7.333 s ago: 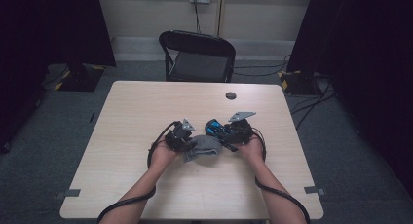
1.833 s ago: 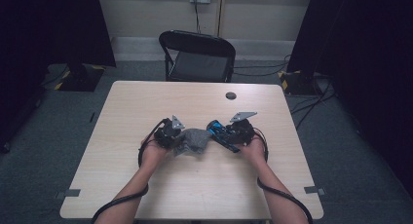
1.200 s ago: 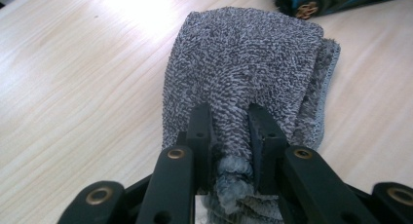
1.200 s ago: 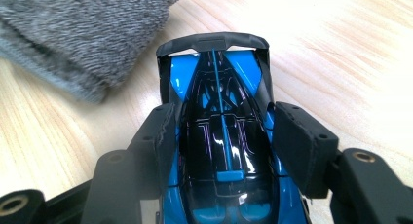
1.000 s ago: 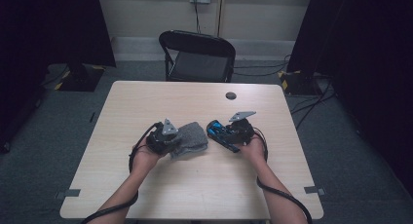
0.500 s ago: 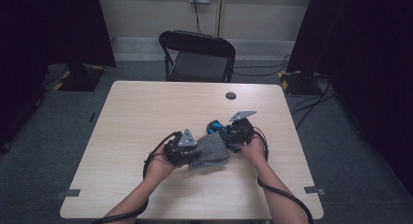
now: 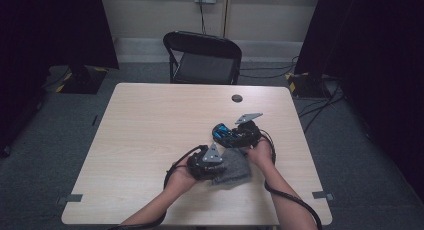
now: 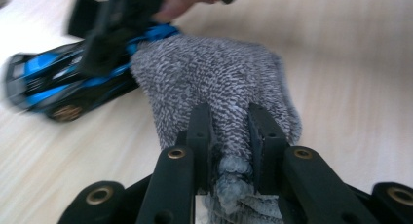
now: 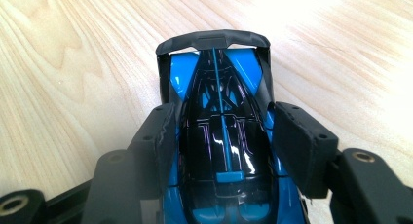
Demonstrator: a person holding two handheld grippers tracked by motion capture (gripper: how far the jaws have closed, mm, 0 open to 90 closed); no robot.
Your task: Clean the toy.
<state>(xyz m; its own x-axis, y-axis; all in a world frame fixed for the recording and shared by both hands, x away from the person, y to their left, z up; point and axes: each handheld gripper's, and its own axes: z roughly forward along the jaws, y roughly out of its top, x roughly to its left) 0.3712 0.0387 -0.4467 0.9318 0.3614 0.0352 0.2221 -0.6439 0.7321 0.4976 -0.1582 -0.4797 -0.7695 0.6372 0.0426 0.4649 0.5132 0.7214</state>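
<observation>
The right gripper (image 9: pixel 221 146) is clamping the blue and black toy car (image 9: pixel 221 136) by its flanks on the wooden table (image 7: pixel 150 130); it looks light, rigid and glossy, so slippery. The left gripper (image 8: pixel 229 131) is pinching a bunched edge of the soft grey knitted cloth (image 8: pixel 219 83), which is lying beside the car and touching it.

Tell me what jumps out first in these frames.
The blue and black toy car on the right half of the table, clamped at its sides by the right gripper. Just nearer the person, the left gripper pinches a grey speckled cloth that lies beside the car.
</observation>
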